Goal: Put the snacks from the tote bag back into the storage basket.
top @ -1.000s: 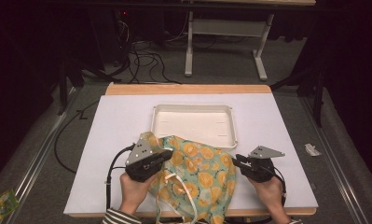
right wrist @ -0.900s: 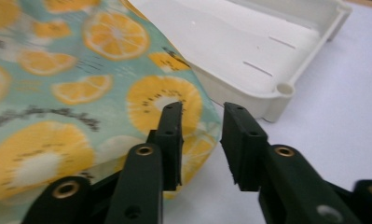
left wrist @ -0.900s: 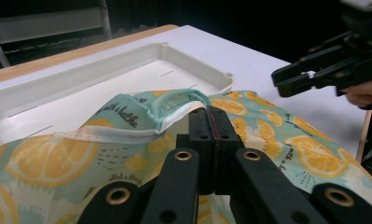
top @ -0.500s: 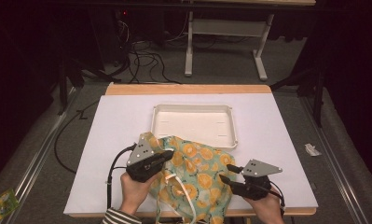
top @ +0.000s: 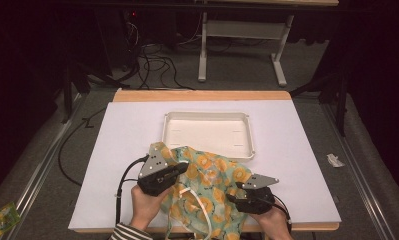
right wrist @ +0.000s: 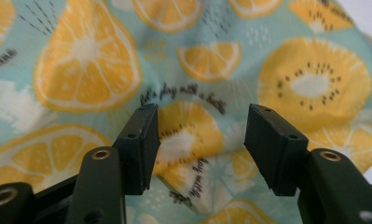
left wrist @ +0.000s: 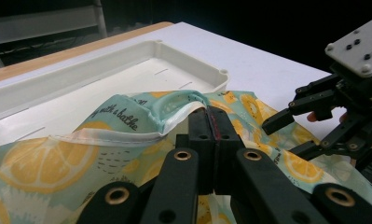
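A teal cloth bag (top: 212, 175) printed with orange fruit slices lies crumpled on the white table near its front edge. My left gripper (top: 181, 167) is shut on the bag's hemmed rim (left wrist: 174, 109), holding it slightly raised. My right gripper (top: 233, 192) stands open at the bag's right side, jaws pointing left at the fabric (right wrist: 197, 126), with nothing clamped between them. In the left gripper view the right gripper (left wrist: 286, 133) appears open over the cloth. White straps (top: 197, 200) trail from the bag toward the table's front.
A shallow white tray (top: 207, 117) sits just behind the bag at the table's middle. The table's wooden far edge (top: 202, 95) lies beyond it. A scrap of paper (top: 334, 160) lies on the floor at the right, and cables run on the floor behind.
My right gripper has moved forward and left, down to the bag's right side, and now stands open against the fabric. The left gripper has kept its hold in place.
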`<state>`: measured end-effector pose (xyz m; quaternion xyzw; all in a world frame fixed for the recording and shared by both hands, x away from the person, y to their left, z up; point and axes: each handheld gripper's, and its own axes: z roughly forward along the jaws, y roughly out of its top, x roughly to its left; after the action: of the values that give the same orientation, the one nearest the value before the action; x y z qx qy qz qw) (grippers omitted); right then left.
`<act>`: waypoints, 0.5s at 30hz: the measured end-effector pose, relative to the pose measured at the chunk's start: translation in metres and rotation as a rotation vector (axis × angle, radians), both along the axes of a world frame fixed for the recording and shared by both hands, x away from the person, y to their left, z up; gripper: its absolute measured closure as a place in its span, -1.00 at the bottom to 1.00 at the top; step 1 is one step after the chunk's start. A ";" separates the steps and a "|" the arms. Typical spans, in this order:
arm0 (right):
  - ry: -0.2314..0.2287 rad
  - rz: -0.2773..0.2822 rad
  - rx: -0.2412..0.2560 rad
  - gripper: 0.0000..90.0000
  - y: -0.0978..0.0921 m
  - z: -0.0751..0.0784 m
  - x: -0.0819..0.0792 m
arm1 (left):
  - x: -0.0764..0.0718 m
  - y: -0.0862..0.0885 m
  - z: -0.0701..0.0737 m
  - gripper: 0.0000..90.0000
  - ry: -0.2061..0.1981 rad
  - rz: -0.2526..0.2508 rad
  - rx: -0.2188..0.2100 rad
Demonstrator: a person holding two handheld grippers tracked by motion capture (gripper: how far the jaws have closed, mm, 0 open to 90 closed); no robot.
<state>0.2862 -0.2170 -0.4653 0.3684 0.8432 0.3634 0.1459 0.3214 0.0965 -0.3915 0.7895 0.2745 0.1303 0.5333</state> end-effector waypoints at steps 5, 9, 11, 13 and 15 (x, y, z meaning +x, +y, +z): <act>0.011 0.010 -0.049 0.26 0.001 -0.010 0.002 | 0.000 -0.002 -0.002 0.98 0.002 -0.006 0.004; 0.010 0.028 -0.047 0.55 0.002 -0.010 0.001 | 0.000 -0.004 -0.003 0.98 0.008 -0.012 0.010; 0.006 0.047 -0.058 0.72 0.003 -0.009 0.000 | 0.000 -0.005 -0.003 0.97 0.008 -0.015 0.015; -0.003 0.069 -0.082 0.89 0.006 -0.008 0.000 | 0.000 -0.006 -0.003 0.97 0.008 -0.018 0.017; -0.025 0.093 -0.110 1.00 0.010 -0.007 -0.001 | 0.000 -0.006 -0.003 0.97 0.007 -0.021 0.017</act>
<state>0.2854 -0.2073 -0.4728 0.3158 0.8761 0.3276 0.1595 0.3214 0.0903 -0.3945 0.7974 0.2669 0.1241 0.5268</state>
